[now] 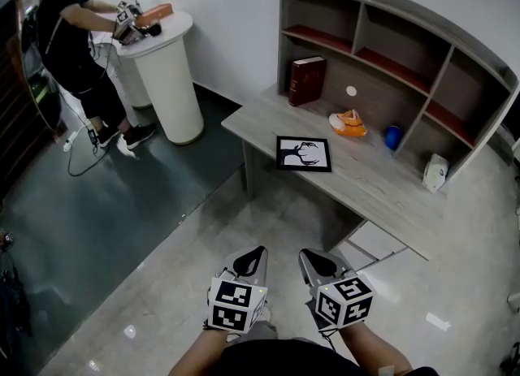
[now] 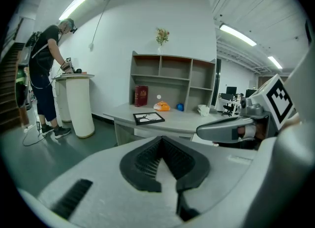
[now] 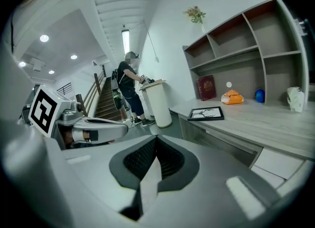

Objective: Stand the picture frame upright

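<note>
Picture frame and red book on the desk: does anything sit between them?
Nothing. In the head view the picture frame lies flat with bare desk top between it and the red book; the orange item sits off to the side.

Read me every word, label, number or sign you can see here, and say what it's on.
No legible text anywhere.
Dark red hardcover book: cover print too blurred to read.
Black picture frame: a branch drawing, no words.
Cubes on left gripper and right gripper: square marker patterns, no letters.
</note>
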The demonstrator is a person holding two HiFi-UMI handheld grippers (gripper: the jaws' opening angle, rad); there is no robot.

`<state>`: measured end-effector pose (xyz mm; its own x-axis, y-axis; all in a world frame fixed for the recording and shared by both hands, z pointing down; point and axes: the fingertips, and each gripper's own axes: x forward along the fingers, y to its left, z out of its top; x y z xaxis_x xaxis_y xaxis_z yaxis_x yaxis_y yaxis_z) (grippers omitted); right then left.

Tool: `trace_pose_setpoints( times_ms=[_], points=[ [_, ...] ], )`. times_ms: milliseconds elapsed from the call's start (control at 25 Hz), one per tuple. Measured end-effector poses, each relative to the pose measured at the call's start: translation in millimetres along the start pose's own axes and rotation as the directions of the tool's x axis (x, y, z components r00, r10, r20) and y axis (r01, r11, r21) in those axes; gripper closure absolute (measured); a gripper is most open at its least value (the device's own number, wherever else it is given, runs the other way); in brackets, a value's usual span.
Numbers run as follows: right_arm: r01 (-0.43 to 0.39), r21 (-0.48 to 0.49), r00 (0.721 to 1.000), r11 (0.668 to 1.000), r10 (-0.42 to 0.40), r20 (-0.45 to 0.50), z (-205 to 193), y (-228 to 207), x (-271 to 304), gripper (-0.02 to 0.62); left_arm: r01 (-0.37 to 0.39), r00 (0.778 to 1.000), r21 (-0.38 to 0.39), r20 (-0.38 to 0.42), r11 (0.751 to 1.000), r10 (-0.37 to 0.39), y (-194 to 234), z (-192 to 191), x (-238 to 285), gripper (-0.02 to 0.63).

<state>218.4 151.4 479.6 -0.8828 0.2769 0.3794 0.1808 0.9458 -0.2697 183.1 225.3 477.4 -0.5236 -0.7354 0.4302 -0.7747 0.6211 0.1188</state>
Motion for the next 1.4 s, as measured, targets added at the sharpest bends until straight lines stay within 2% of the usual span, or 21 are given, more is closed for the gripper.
trace_pose_setpoints(
  times_ms=[480,680,960,1400],
  points=[
    [0.040,0.013,0.999,0.999,-0.039,-0.011,11,14,51,0.597,0.058,0.998,0.006,-0.003,0.998,-0.058,44,6,6,0.611],
    [0.061,0.025,0.998,0.998,-0.060,-0.031,9,7,57,0.597,0.052,0.998,0.032,-0.020,0.998,-0.052,54,5,16,0.611],
    [0.084,0.037,0.996,0.996,-0.083,-0.030,19,-14,74,0.597,0.052,0.998,0.040,-0.031,0.998,-0.051,69,8,39,0.611],
    [0.083,0.044,0.996,0.996,-0.082,-0.028,49,-66,115,0.597,0.083,0.996,0.076,-0.037,0.994,-0.080,79,42,108,0.611]
  ],
)
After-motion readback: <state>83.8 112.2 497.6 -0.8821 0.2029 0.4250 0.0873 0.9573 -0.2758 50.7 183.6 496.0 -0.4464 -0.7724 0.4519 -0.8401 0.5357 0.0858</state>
